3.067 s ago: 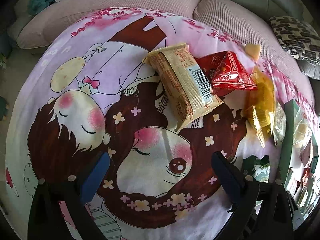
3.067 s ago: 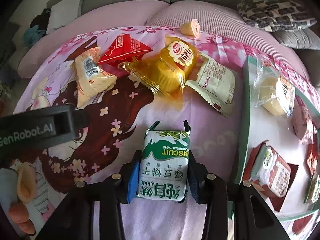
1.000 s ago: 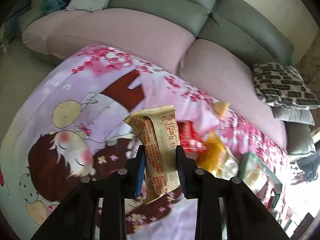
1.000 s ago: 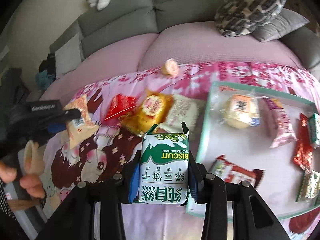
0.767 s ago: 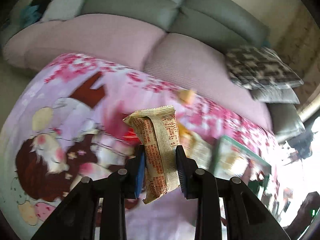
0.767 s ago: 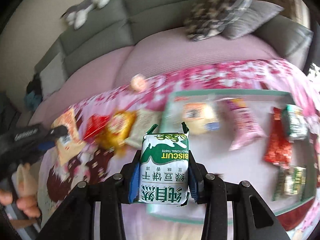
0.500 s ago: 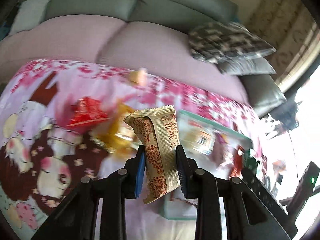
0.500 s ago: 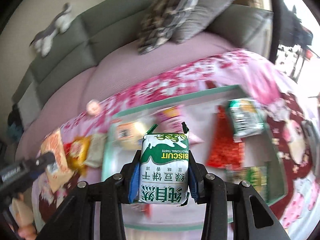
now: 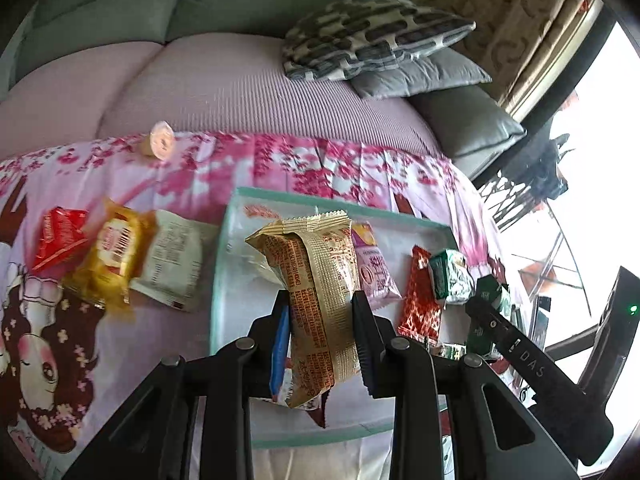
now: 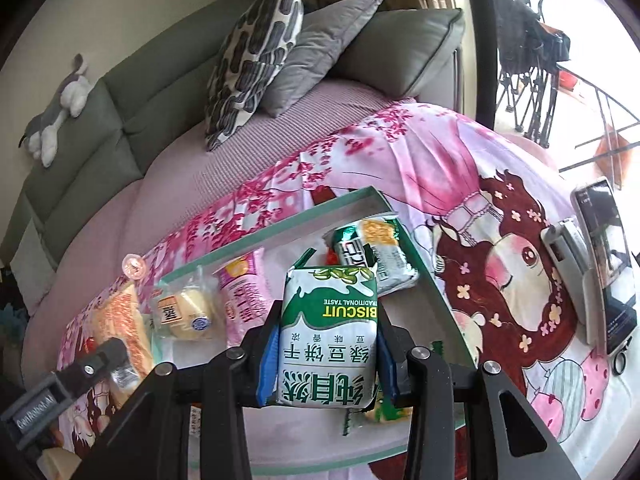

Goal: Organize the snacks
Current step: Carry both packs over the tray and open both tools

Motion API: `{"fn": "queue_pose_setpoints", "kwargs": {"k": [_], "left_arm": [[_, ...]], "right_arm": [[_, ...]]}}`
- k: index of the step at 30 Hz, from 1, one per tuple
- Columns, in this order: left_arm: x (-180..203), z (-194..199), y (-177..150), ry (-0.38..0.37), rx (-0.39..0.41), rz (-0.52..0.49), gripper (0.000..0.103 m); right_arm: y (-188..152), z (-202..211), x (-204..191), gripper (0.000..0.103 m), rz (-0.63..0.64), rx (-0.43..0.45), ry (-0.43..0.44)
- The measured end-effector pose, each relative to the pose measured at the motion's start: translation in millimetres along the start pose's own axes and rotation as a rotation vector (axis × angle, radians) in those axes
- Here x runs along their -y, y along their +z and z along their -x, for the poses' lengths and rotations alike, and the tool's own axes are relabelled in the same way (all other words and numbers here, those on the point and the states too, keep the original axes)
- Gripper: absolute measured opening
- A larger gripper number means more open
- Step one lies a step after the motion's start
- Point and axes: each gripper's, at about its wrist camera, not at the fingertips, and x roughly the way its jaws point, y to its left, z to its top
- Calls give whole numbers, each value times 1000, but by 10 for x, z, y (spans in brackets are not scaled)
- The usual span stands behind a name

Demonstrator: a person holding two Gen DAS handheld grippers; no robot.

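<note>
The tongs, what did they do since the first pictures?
The left tongs took hold of the tan snack pack and carried it from the blanket over to the tray. The right tongs kept holding the green biscuit pack and came over the tray too.

Both wrist cameras overlook the shared tray [image 9: 224,280] [image 10: 440,304].

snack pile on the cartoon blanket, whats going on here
A person is sorting snacks with a handheld gripper in each hand. The left gripper is shut on a beige wafer pack, and the right gripper is shut on a green-and-white biscuit pack. Both are held over the green-rimmed tray, which already holds several packets. A red packet, a yellow one and a white one lie on the blanket beside it.
</note>
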Motion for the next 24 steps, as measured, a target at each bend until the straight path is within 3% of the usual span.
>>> {"fn": "queue_pose_setpoints", "kwargs": {"k": [17, 24], "left_arm": [[-40, -377, -97, 38, -64, -9, 31], [-23, -435, -109, 35, -70, -12, 31]], "right_arm": [[-89, -292, -97, 43, 47, -85, -5], [-89, -304, -139, 42, 58, -82, 3]]}}
